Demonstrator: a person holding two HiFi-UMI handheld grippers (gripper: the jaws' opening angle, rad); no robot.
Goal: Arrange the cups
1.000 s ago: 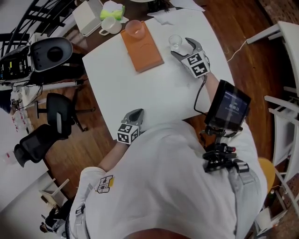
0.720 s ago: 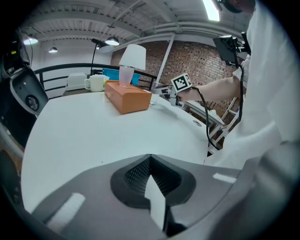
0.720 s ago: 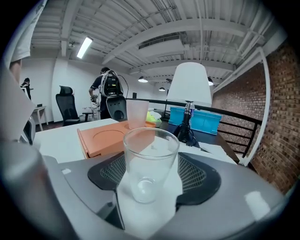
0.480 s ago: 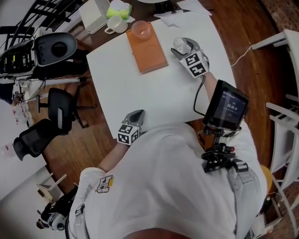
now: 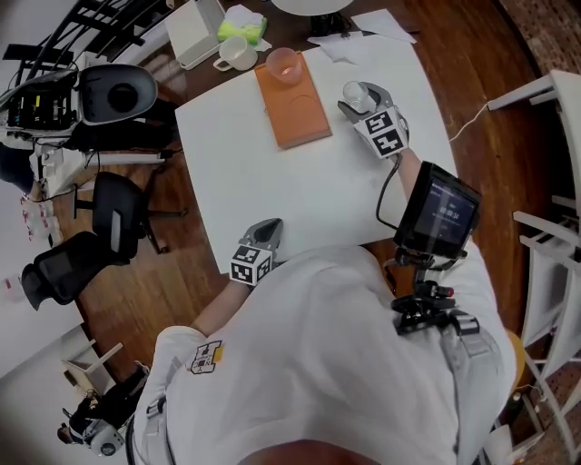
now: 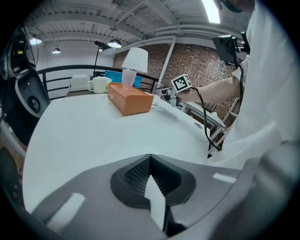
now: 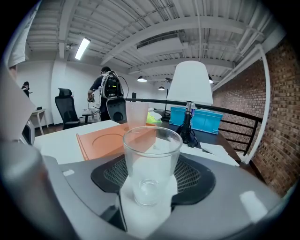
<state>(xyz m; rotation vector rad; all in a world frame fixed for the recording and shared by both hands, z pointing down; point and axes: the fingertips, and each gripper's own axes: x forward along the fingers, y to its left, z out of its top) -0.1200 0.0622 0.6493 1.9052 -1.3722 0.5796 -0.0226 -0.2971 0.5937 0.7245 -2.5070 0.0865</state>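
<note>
A clear glass cup (image 5: 355,93) sits between the jaws of my right gripper (image 5: 360,96), which have just been closing on it. In the right gripper view the glass (image 7: 151,164) stands upright with the pads pressed on both sides. It hangs just right of the orange block (image 5: 292,98). A pink translucent cup (image 5: 282,63) stands on the block's far end, and a round recess (image 7: 108,139) shows in the block's near part. A white mug (image 5: 238,53) stands beyond the block. My left gripper (image 5: 266,229) is shut and empty at the table's near edge, its fingers (image 6: 159,187) pressed together.
The white table (image 5: 300,182) has papers (image 5: 363,23) and a lamp base (image 5: 313,4) at its far end. A white box (image 5: 197,32) and a green object (image 5: 243,27) lie by the mug. Office chairs (image 5: 113,213) stand left of the table, white furniture (image 5: 554,136) to the right.
The right gripper's jaws closed round the clear glass, which stood on the table between them a second ago, and lifted it slightly. The left gripper stayed put.
</note>
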